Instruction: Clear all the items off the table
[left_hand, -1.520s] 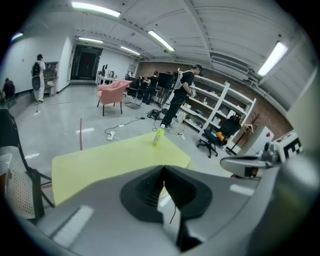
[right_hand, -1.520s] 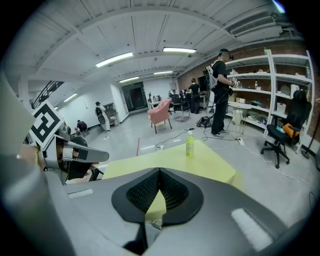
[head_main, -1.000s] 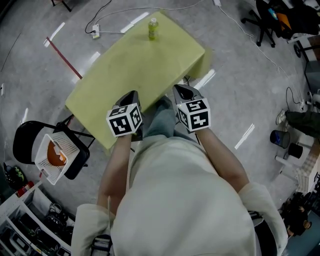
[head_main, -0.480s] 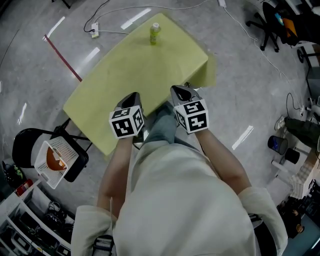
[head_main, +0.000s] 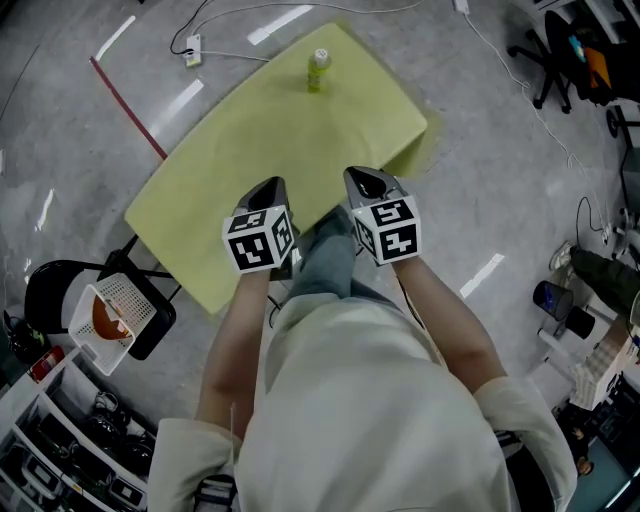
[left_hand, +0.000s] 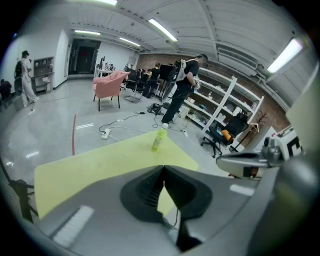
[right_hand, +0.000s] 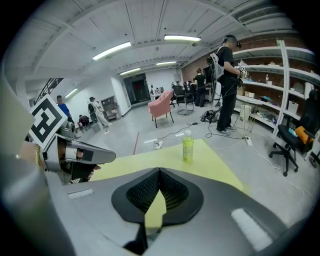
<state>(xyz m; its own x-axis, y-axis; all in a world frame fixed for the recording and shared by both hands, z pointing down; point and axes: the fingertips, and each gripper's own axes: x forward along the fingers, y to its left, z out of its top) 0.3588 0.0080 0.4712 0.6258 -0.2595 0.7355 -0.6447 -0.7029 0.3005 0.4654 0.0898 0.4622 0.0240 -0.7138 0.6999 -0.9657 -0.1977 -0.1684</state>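
A green drink bottle (head_main: 318, 70) with a white cap stands upright near the far edge of the yellow-green table (head_main: 270, 140). It is the only item on the table. My left gripper (head_main: 270, 188) and right gripper (head_main: 362, 180) hover side by side over the near edge, both shut and empty, well short of the bottle. In the left gripper view the bottle (left_hand: 159, 138) rises beyond the shut left gripper (left_hand: 163, 167). Past the right gripper (right_hand: 159, 171), in the right gripper view, the bottle (right_hand: 188, 145) stands slightly right of centre.
A black chair holding a white basket (head_main: 115, 310) stands left of the table's near corner. A power strip with cables (head_main: 192, 45) and a red tape line (head_main: 125, 105) lie on the floor behind. People (left_hand: 182, 85), a pink armchair (left_hand: 110, 85) and shelving (right_hand: 295, 85) fill the room beyond.
The head view has shifted a little, so table and bottle sit slightly lower and further right. Both grippers stay shut, close together over the near edge.
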